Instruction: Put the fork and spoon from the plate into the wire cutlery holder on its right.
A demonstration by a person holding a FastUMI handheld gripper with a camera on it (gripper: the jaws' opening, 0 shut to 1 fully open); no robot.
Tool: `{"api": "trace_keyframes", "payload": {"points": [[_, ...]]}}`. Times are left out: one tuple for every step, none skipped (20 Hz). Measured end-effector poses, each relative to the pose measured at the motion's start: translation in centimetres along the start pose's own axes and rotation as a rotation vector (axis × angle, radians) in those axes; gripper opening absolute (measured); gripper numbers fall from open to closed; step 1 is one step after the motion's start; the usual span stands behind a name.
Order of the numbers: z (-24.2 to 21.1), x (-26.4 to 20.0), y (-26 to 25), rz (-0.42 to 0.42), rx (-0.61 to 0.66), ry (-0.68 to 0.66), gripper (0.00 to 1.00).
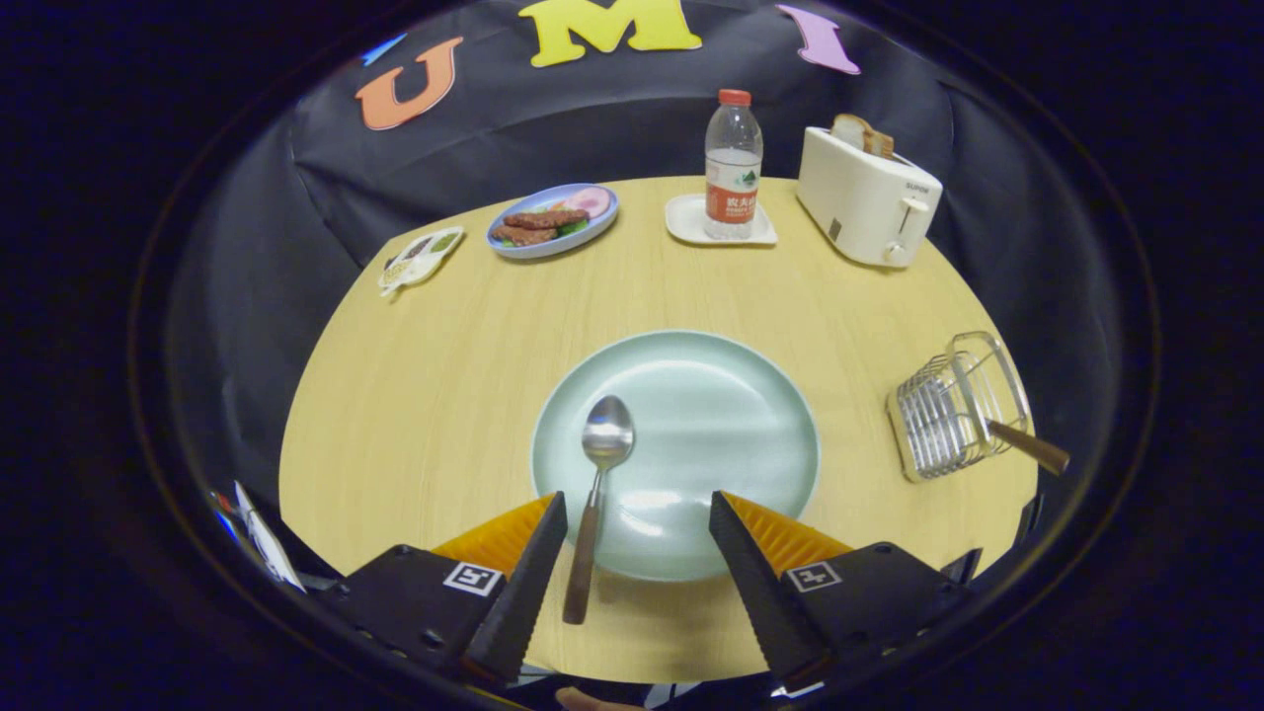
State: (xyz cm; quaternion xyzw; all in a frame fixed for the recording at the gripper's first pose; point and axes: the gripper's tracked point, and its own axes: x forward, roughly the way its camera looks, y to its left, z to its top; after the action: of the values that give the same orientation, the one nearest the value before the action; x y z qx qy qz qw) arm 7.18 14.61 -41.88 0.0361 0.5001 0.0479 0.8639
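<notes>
A pale green plate (721, 395) lies on the wooden table just ahead of my fingers. A spoon (597, 484) with a steel bowl and brown handle rests on its left part, the handle reaching over the near rim beside my left finger. To the plate's right stands the wire cutlery holder (948, 405), with a brown handle (1032, 446) sticking out of it toward the right. My gripper (639, 509) is open over the plate's near rim, nothing between its fingers.
At the back of the table (415, 395) stand a white toaster (864, 193) with bread in it, a water bottle (733, 163) on a small white tray, a blue plate of food (553, 219) and a small dish (423, 259) at the back left.
</notes>
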Motion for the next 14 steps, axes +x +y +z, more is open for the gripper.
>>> {"api": "trace_keyframes", "payload": {"points": [[-0.6, 0.2, 0.4, -0.013, -0.006, -0.001, 0.86], [-0.5, 0.6, 0.5, -0.030, -0.011, -0.013, 0.84], [-0.6, 0.9, 0.6, -0.048, -0.011, -0.022, 0.81], [-0.7, 1.3, 0.6, -0.059, -0.001, -0.022, 0.78], [-0.9, 1.5, 0.8, -0.064, 0.017, -0.016, 0.72], [-1.2, 1.8, 1.1, -0.064, 0.030, -0.006, 0.64], [-1.3, 2.0, 1.3, -0.060, 0.032, 0.002, 0.55], [-1.3, 2.3, 1.5, -0.055, 0.031, 0.000, 0.52], [-1.4, 2.4, 1.5, -0.054, 0.030, -0.003, 0.50], [-1.2, 2.5, 1.7, -0.051, 0.035, -0.007, 0.45], [-1.5, 2.8, 1.9, -0.042, 0.043, 0.001, 0.40], [-1.7, 3.0, 2.0, -0.035, 0.052, 0.015, 0.39], [-1.8, 3.2, 2.0, -0.028, 0.068, 0.023, 0.39], [-1.8, 3.3, 1.9, -0.023, 0.080, 0.023, 0.39]]}}
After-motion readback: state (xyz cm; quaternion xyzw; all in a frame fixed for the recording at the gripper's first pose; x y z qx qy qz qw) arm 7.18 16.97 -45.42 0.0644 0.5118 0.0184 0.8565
